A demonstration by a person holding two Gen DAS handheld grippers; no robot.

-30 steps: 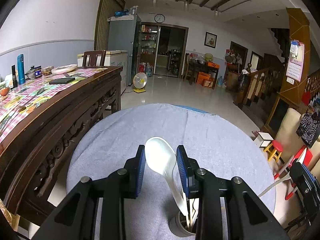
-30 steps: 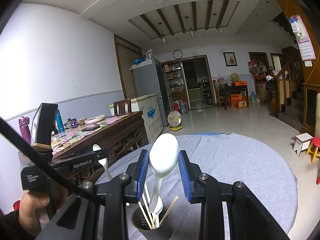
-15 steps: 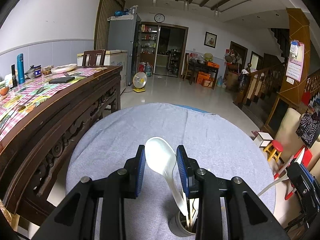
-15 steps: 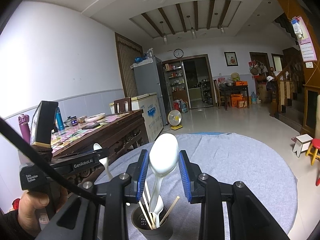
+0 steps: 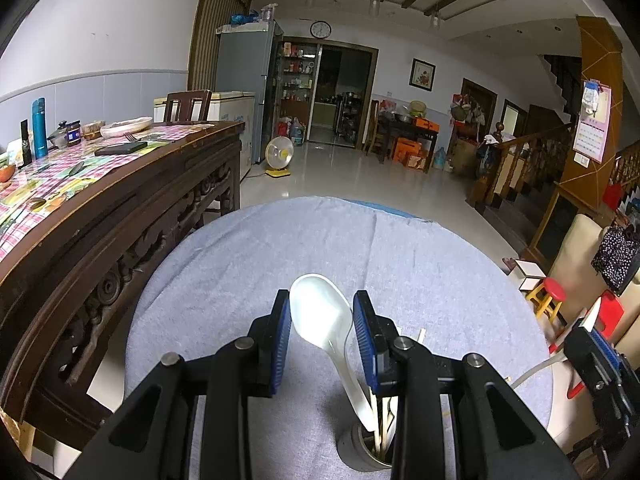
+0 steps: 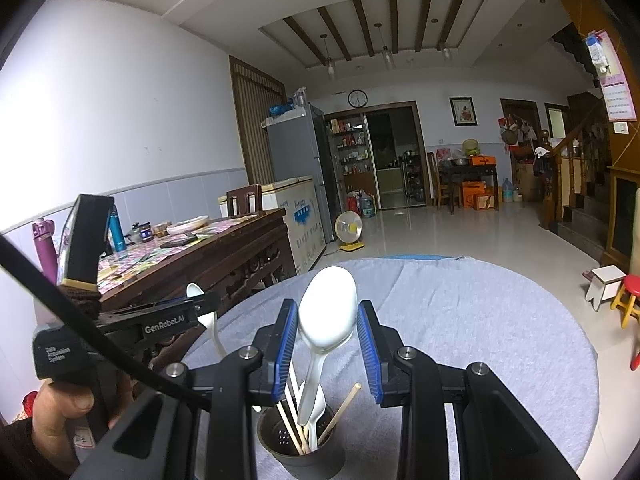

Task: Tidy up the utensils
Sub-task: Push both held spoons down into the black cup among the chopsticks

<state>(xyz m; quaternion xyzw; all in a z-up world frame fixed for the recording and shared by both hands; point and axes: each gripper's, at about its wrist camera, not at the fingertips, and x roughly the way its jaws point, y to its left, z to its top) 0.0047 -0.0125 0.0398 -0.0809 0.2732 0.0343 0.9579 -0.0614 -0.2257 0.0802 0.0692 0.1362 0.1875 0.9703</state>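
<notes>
Right wrist view is showing the round table (image 6: 480,320) under its grey cloth, and as far as both views reach, the cloth is lying bare apart from the holder (image 6: 300,452) near the front edge. So, by my reading, the sorting is nearing its end. The holder is already carrying chopsticks (image 6: 292,428), leaning against its rim. The right gripper (image 6: 327,336) is hanging just above it, its blue pads pinching the bowl of the right spoon (image 6: 328,308) from both sides. That spoon is standing almost upright, bowl up, with its handle running down into the holder among the chopsticks. The left gripper (image 5: 320,332) is doing the same from the other side: its pads are pressing on the bowl of the left spoon (image 5: 316,312), whose handle is slanting down into the holder's mouth. Whether either handle is touching the bottom cannot be told. What seems to be remaining is small: letting go of both spoons so that they are resting in the holder on their own, then drawing the grippers clear without tipping it.
</notes>
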